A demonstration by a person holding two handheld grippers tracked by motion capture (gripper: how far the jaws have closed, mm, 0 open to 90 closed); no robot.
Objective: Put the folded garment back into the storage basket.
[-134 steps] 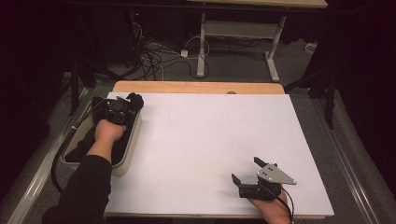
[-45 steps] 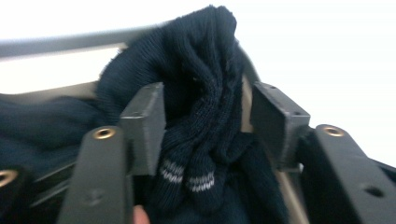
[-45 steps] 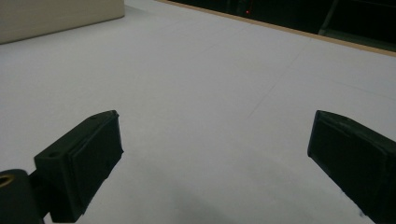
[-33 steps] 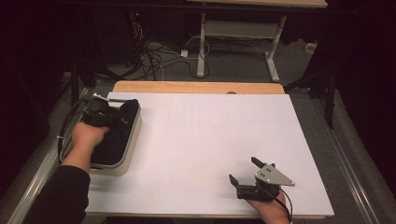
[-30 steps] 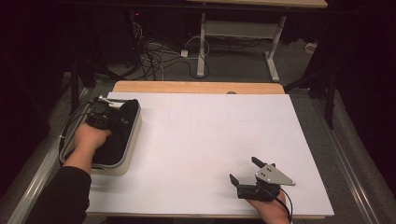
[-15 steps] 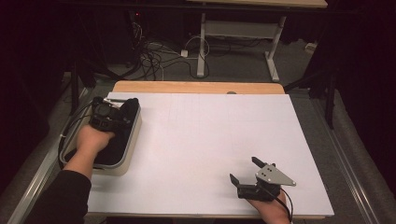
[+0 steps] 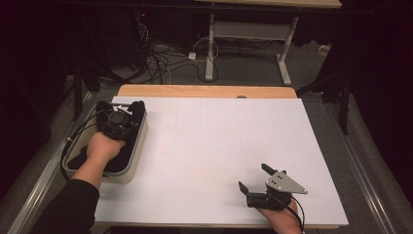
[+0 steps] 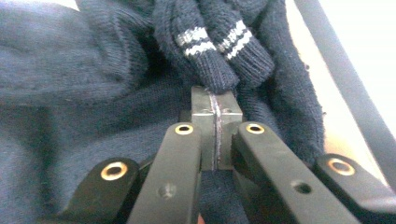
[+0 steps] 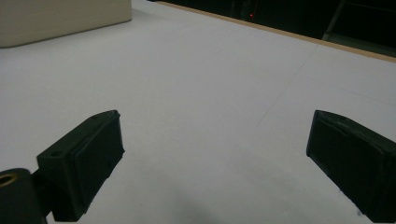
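A beige tub (image 7: 140,146) at the table's left edge holds dark navy knitwear (image 7: 78,159). My left gripper (image 7: 119,108) reaches into the tub's far end, held by a hand in a black sleeve. In the left gripper view its pads (image 8: 203,105) are pressed flat together; my left gripper (image 8: 215,99) touches the cuff of a navy sock with white stripes (image 8: 219,44), one of two lying on the navy knitwear (image 8: 70,93). Whether any fabric is pinched I cannot tell. My right gripper (image 7: 253,176) rests low near the table's front right, open; nothing lies between the jaws of my right gripper (image 9: 215,140).
A white sheet (image 7: 219,146) covers the tabletop, with a wooden edge (image 7: 204,91) at the far side. The tub's wall (image 9: 60,16) stands off to the left in the right gripper view. Cables and a desk frame (image 7: 214,44) lie on the floor beyond.
My left hand has shifted a little rightward and toward the tub's far end, its gripper still shut. The right gripper has not moved.
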